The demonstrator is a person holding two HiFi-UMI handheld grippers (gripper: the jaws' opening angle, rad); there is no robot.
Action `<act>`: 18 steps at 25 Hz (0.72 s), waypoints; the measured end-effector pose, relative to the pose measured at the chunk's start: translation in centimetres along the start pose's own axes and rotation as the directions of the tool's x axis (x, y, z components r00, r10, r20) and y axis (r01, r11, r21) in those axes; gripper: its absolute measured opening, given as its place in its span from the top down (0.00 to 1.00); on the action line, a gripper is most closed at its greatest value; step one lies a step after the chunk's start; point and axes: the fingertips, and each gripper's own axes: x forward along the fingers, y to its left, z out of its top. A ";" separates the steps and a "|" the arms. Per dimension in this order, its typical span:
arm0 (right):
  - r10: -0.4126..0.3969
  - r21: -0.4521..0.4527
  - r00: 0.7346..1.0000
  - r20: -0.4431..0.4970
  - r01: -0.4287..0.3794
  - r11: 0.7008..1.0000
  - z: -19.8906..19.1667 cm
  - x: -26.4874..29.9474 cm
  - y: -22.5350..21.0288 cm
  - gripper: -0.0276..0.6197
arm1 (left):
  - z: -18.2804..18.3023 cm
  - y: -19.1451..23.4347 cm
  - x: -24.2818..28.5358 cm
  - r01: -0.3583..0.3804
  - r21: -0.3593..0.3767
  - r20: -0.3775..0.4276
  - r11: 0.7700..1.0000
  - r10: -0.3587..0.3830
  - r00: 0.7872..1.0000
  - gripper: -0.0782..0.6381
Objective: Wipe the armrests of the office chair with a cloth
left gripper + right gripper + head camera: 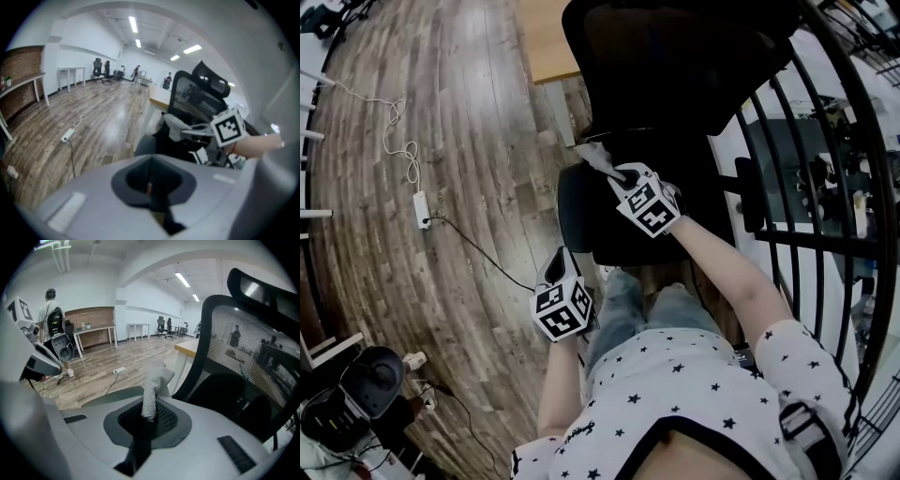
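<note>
A black office chair (675, 56) stands in front of me, its mesh back (243, 348) to the right in the right gripper view. My right gripper (619, 173) is shut on a grey cloth (595, 155), held just above the back end of the chair's left armrest (574, 211). In the right gripper view the cloth (155, 387) sticks up out of my right gripper (147, 416), with the armrest (112, 397) just beyond it. My left gripper (558, 261) hangs shut and empty near my knees, short of the armrest. The left gripper view shows the cloth (176, 126) past my left gripper (150, 190).
A power strip (422, 208) with a trailing cable lies on the wooden floor to the left. Black curved bars (811, 187) rise close to the chair's right side. Another dark chair base (356, 394) sits at lower left. A person (49, 310) stands far off by a table.
</note>
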 end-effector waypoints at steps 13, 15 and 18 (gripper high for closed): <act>-0.030 -0.075 0.995 -0.096 0.022 0.997 0.1 6.4 -0.7 0.91 | -1.4 1.2 1.4 -0.016 -0.038 -0.038 0.999 0.015 0.999 0.88; -0.029 -0.088 0.994 -0.110 0.019 0.996 0.0 7.3 -0.6 0.91 | -1.5 1.3 1.6 -0.017 -0.043 -0.041 0.999 0.016 0.999 0.88; -0.026 -0.101 0.991 -0.129 0.013 0.995 -0.2 8.5 -0.5 0.91 | -1.7 1.5 1.8 -0.023 -0.048 -0.048 0.999 0.020 0.999 0.88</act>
